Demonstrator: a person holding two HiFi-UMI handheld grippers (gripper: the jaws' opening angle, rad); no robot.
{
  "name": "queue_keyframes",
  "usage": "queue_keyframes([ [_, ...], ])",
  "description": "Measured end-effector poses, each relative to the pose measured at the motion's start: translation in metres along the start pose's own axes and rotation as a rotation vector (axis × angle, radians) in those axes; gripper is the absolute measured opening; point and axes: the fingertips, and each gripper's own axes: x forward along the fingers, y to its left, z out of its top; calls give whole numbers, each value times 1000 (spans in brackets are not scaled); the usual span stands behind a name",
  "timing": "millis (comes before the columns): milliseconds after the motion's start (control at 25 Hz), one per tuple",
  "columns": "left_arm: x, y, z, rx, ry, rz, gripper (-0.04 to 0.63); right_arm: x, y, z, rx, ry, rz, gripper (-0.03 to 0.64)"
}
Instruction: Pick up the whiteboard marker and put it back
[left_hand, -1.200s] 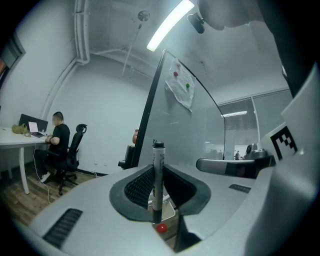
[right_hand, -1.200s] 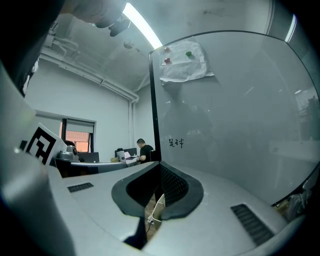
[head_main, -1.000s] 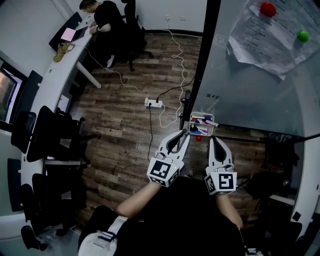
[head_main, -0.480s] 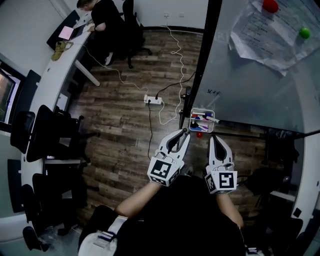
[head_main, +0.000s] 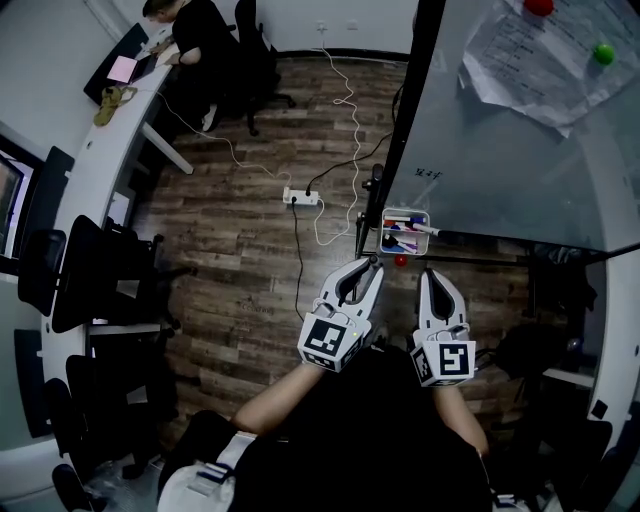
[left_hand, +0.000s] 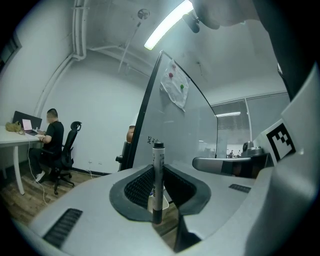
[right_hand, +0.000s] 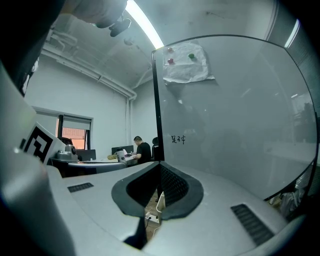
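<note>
Right gripper (right_hand: 160, 175) fingers together, whiteboard (right_hand: 235, 115) ahead

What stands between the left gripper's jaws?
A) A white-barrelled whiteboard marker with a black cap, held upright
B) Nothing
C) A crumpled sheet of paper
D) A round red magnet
A: the left gripper view shows the left gripper clamped on the white-barrelled, black-capped whiteboard marker, which stands upright between the dark pads with its cap on top.

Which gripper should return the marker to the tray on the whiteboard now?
Left. The left gripper clamps the whiteboard marker upright between its jaws, with its tips close to the marker tray. The right gripper is shut and empty.
</note>
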Motion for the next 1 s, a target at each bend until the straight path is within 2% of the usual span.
queue_keyframes([
  [640,-12,12,3,-23,-7,-100,72,-4,33,-1,-34,-9,-80,14],
  [1000,9,8,2,-10,-7,-138,72,-1,25,-4,-11,-5,-103,14],
])
